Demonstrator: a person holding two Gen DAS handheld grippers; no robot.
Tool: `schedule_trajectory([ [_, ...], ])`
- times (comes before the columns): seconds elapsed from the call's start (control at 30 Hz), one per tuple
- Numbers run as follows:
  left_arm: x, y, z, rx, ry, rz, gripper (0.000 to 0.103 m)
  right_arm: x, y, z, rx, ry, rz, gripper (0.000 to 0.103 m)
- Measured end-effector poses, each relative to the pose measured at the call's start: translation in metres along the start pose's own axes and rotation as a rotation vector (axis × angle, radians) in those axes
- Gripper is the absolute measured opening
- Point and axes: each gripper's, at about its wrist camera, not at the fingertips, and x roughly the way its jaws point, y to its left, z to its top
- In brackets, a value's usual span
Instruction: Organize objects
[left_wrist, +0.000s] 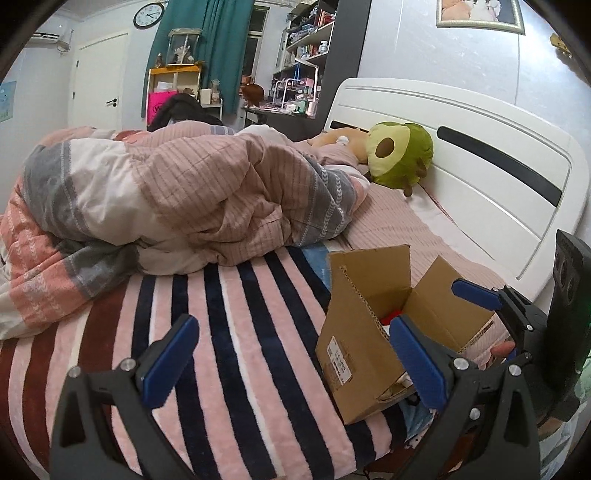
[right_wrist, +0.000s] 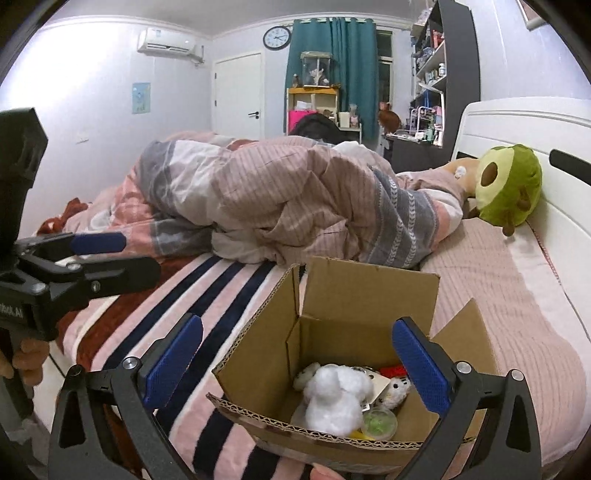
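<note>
Cardboard box sits open on the bed collecting toys; my right gripper hovers wide open and empty, left gripper likewise.

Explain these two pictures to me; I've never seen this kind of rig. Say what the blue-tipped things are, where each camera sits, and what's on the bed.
No robot here: a person holds a hand tool in each hand, each with a fisheye camera looking along its blue-padded jaws. One picture comes from the left gripper, the other from the right gripper. Both stand open and hold nothing. On the striped pink blanket sits an open brown cardboard box holding a fluffy white plush toy and small items. A rumpled duvet and a green avocado plush lie behind.
</note>
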Motion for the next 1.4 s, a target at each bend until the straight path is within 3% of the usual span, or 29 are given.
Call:
schedule_trajectory([
  [1.4,0.001,-0.009,-0.003,0.012,0.003,0.052,0.102,0.002,-0.01,-0.006,0.049,0.051,-0.024,0.103],
])
